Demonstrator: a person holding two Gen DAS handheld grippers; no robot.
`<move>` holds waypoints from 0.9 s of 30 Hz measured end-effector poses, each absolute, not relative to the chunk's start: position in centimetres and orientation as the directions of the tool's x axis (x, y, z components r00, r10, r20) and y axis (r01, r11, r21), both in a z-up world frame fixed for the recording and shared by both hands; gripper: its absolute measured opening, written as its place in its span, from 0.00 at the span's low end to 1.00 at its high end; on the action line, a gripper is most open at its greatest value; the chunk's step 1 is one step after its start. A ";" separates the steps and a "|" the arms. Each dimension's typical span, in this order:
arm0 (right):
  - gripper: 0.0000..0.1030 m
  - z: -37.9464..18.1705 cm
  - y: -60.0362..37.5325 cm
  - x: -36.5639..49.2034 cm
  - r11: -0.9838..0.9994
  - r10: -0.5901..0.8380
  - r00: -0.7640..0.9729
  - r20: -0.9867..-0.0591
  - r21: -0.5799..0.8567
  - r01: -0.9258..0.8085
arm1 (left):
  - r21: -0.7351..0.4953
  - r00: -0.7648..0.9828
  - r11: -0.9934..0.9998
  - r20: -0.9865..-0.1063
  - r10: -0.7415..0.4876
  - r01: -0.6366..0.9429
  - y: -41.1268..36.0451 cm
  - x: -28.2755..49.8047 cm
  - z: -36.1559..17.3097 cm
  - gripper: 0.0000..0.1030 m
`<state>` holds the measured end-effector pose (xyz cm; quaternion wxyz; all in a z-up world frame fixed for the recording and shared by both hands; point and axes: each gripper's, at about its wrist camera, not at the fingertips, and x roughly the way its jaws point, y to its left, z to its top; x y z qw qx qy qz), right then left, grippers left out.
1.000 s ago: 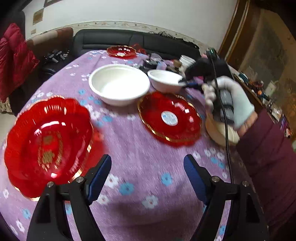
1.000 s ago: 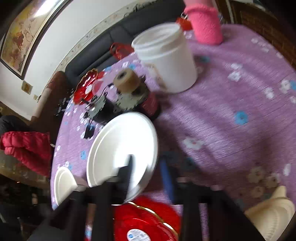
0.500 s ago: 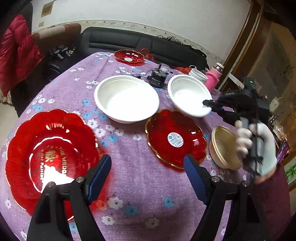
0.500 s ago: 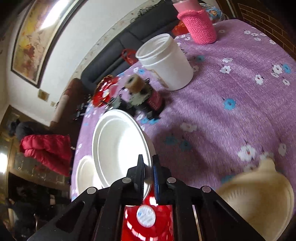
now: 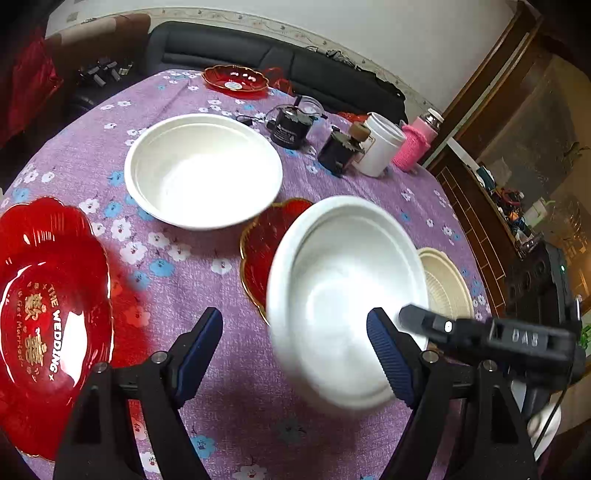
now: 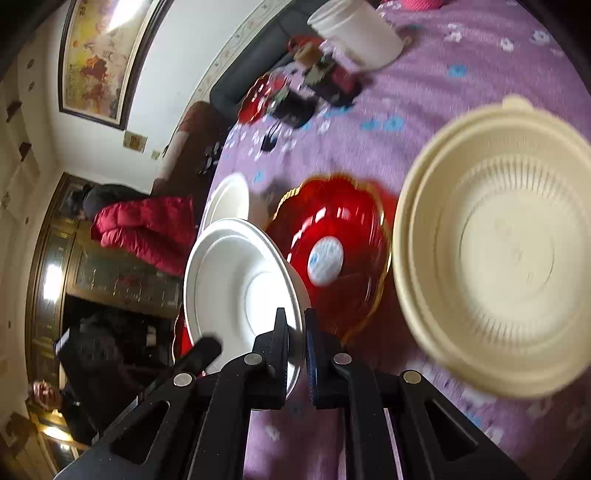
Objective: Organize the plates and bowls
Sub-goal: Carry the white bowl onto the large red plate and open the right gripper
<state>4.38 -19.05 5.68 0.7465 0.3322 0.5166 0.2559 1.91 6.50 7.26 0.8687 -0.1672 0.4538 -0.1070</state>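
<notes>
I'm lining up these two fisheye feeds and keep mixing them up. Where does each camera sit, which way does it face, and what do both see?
Left wrist: sits on the left gripper, looking down across the purple tablecloth; its two blue-padded fingers stand open, and the right gripper reaches in.
Right wrist: sits on the right gripper, rolled sideways, facing the cream bowl; its fingers pinch the held white bowl's rim.
Shared: held white bowl, small red plate, cream bowl, white jar.
</notes>
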 end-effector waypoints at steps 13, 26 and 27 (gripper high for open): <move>0.09 10.1 -10.8 1.0 0.715 0.691 0.374 -0.618 0.661 -0.228 | -0.321 0.623 0.944 -0.754 -0.208 -0.074 12.8 -2.7 9.8 0.28; 0.10 8.1 6.2 1.4 0.763 0.638 0.280 -0.718 0.537 -0.361 | -0.243 0.557 0.909 -0.830 -0.014 -0.339 25.5 -4.2 5.9 0.33; 0.10 7.6 6.7 1.6 0.767 0.631 0.275 -0.725 0.533 -0.357 | -0.243 0.544 0.906 -0.839 -0.016 -0.347 25.8 -3.9 5.4 0.34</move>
